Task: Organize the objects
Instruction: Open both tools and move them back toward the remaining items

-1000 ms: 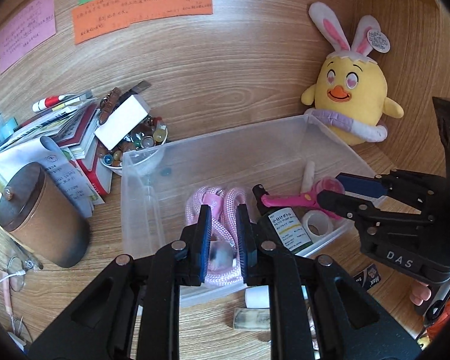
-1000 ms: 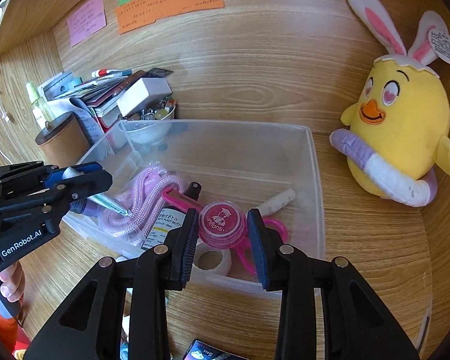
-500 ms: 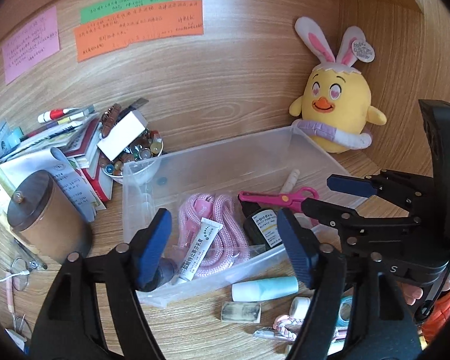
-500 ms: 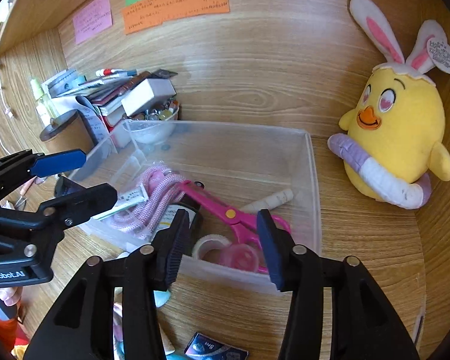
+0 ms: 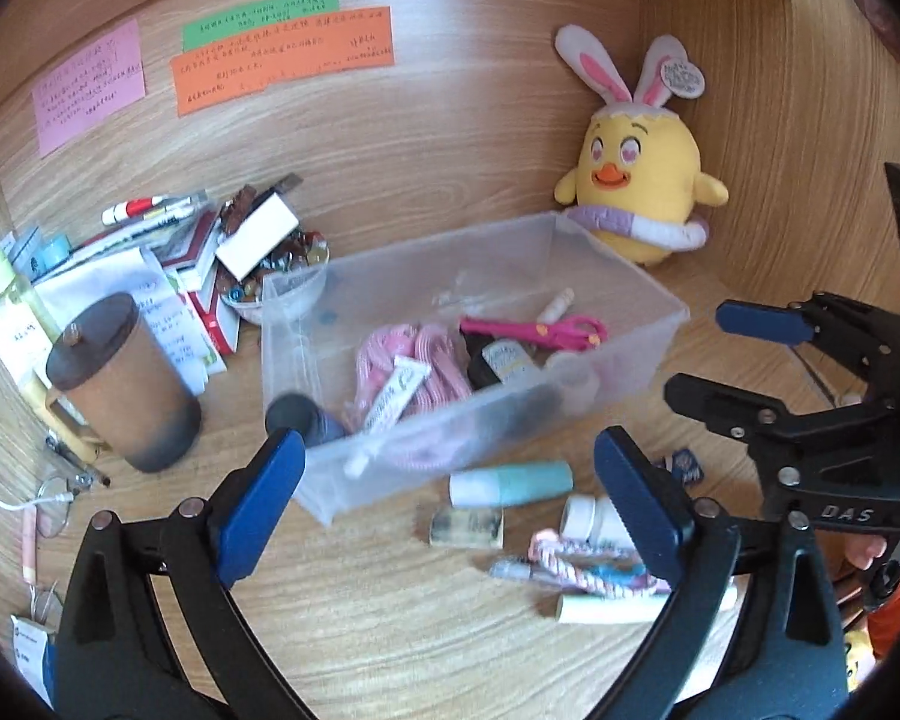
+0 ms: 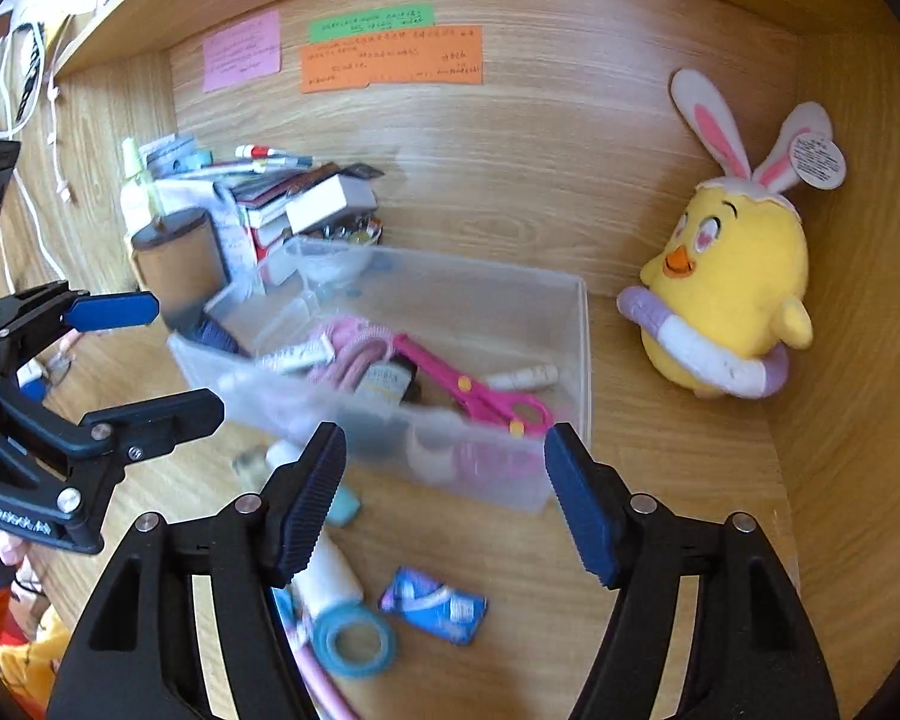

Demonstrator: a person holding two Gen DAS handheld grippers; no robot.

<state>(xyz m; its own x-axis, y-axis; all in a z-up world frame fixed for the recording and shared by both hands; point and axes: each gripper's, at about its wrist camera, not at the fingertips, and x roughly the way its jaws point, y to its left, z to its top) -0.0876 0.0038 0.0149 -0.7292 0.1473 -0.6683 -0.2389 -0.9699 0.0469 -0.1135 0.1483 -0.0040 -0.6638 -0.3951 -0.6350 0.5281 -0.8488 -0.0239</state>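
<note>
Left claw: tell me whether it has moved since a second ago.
Yes. The left claw has backed out of the clear bin toward the camera, empty, jaws opening, leaving the white tube inside.

Your writing on the notes (image 5: 282, 54) is too small to read. The bin's (image 6: 582, 348) near wall is smeared by motion blur, so whatever lies behind it at the front stays unclear. Your left tool (image 5: 450, 504) covers part of the braided cord (image 5: 570, 558) and white tubes on the bench (image 5: 390, 600). Your hand (image 6: 6, 546) is cut off by the edge.
</note>
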